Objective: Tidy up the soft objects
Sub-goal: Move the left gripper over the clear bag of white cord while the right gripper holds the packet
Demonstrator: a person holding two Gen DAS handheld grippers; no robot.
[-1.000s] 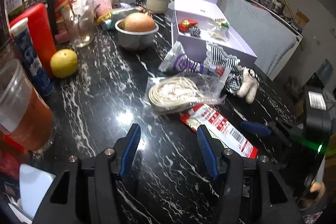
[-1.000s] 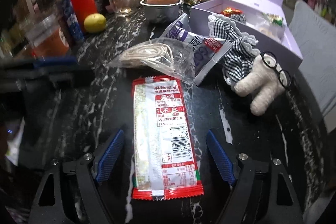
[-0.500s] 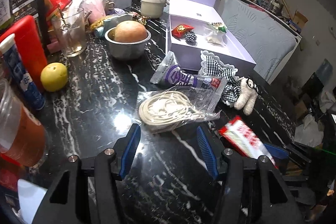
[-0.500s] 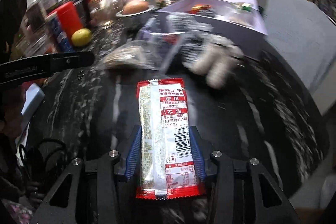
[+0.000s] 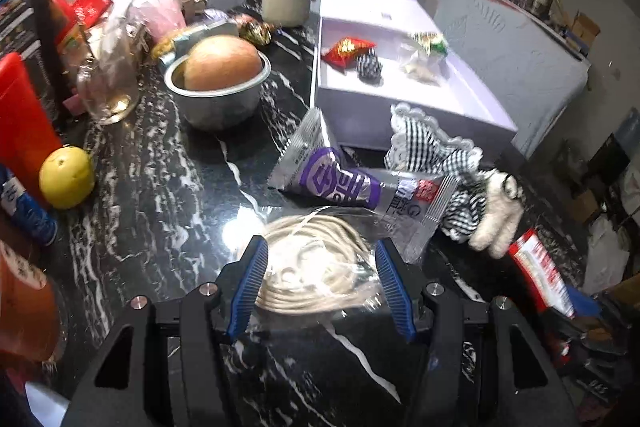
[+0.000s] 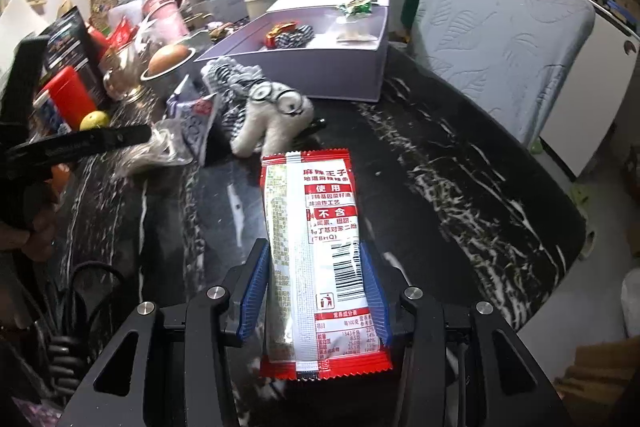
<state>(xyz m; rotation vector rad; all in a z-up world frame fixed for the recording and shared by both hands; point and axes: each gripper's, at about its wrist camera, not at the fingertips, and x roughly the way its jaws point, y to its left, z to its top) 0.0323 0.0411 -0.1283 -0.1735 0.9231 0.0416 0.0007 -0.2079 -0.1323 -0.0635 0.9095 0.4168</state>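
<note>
Nearest the right gripper (image 6: pixel 314 297), the red snack packet (image 6: pixel 316 251) stands clamped between its pads, lifted off the black marble table (image 6: pixel 460 167) — presumably bound for the lavender box (image 6: pixel 320 67) beyond; the left gripper (image 5: pixel 318 285), unclenched, straddles the bagged cord coil (image 5: pixel 316 267) — likely next.

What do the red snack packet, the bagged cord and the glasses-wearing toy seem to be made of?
Red snack packet: glossy printed plastic film, going by its sheen and crimped ends. Bagged cord: clear, crinkly plastic bag with glare spots around a matte off-white coil, likely cotton or similar rope. Plush toy: fuzzy, cream, wool-like fabric with thin dark glasses frames, possibly wire.
</note>
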